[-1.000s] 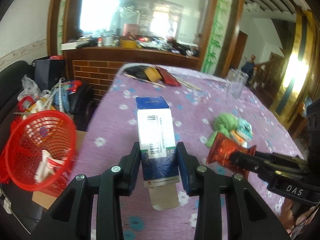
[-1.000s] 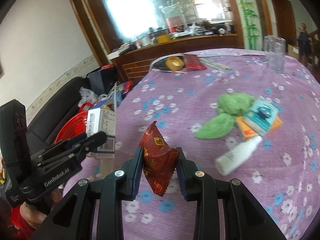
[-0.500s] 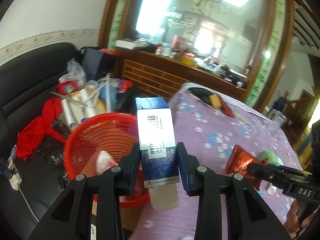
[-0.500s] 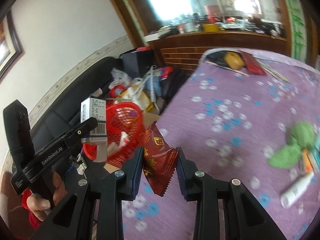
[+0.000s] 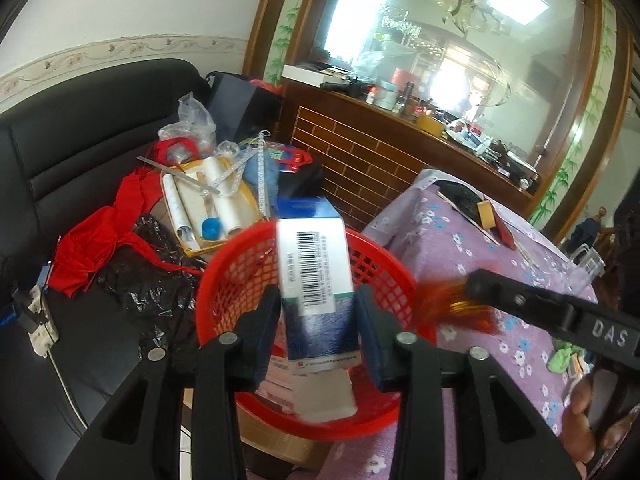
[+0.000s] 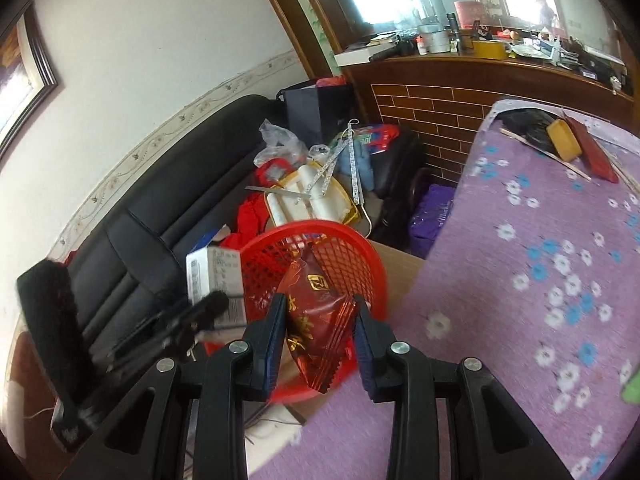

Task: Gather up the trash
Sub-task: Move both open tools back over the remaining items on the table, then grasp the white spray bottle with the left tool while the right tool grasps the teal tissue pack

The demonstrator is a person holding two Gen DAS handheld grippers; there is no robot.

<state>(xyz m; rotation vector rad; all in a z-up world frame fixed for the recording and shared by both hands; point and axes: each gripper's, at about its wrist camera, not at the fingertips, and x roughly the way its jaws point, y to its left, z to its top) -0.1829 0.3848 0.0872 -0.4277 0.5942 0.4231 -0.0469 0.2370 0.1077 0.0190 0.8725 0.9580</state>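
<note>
"DAS" stands in white on the right tool's arm (image 5: pixel 580 316).

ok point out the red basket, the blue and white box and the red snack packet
red basket (image 5: pixel 224 264): left wrist view, on its bare left rim
blue and white box (image 5: pixel 314 268): left wrist view, on the white barcode face
red snack packet (image 6: pixel 316 312): right wrist view, on the middle of its front

L claw (image 5: pixel 316 340) opening, R claw (image 6: pixel 320 336) clamped
</note>
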